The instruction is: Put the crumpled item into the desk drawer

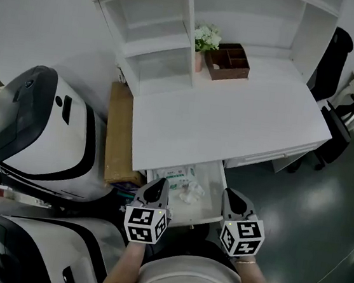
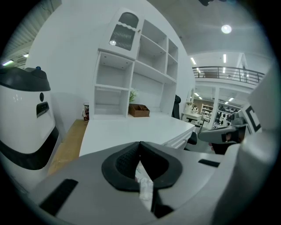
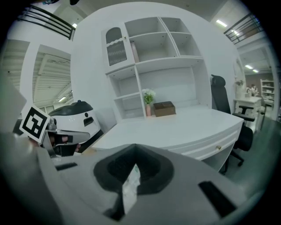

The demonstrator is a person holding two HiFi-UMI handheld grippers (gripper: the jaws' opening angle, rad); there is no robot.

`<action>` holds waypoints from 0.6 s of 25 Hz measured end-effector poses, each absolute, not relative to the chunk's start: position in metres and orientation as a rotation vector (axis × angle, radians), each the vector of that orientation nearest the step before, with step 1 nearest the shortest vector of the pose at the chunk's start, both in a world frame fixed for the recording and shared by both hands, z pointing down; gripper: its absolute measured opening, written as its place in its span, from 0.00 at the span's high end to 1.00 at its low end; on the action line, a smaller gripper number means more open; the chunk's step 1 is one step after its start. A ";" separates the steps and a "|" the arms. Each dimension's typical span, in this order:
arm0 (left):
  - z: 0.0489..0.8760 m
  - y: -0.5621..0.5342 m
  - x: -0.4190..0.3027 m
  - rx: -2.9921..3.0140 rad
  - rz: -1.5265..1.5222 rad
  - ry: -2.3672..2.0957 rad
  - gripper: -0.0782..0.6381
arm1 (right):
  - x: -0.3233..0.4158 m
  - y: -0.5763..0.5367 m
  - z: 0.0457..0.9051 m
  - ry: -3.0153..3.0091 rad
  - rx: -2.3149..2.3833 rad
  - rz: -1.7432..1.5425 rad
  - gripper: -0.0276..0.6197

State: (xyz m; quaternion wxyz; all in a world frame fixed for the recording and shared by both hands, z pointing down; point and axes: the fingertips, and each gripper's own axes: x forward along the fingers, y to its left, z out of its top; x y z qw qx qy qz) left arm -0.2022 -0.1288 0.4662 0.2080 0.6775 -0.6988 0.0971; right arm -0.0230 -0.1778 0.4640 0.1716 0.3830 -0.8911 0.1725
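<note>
The desk drawer (image 1: 217, 189) stands pulled out under the white desk (image 1: 230, 122). A crumpled white item (image 1: 191, 192) lies inside it, beside a flat packet with green print (image 1: 176, 173). My left gripper (image 1: 157, 190) hovers over the drawer's near left corner, jaws shut with the tips meeting (image 2: 139, 144) and nothing held. A strip of white paper (image 2: 145, 188) shows through the slit below the tips. My right gripper (image 1: 233, 200) hangs by the drawer's near right corner, its jaws (image 3: 133, 146) also shut and empty.
A brown divided box (image 1: 227, 60) and a small flower pot (image 1: 205, 40) sit at the back of the desk under white shelves (image 1: 167, 37). Large white machines (image 1: 44, 131) and a wooden board (image 1: 119, 134) stand at the left. A black office chair (image 1: 331, 57) stands at the right.
</note>
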 end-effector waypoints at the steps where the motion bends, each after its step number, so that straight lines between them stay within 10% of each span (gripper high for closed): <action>1: 0.466 -0.128 -0.202 1.887 0.271 -1.946 0.90 | -0.024 -0.177 0.464 -2.529 1.083 0.488 0.95; 15: 0.466 -0.116 -0.206 1.858 0.265 -1.971 0.90 | -0.024 -0.171 0.469 -2.517 1.065 0.494 0.95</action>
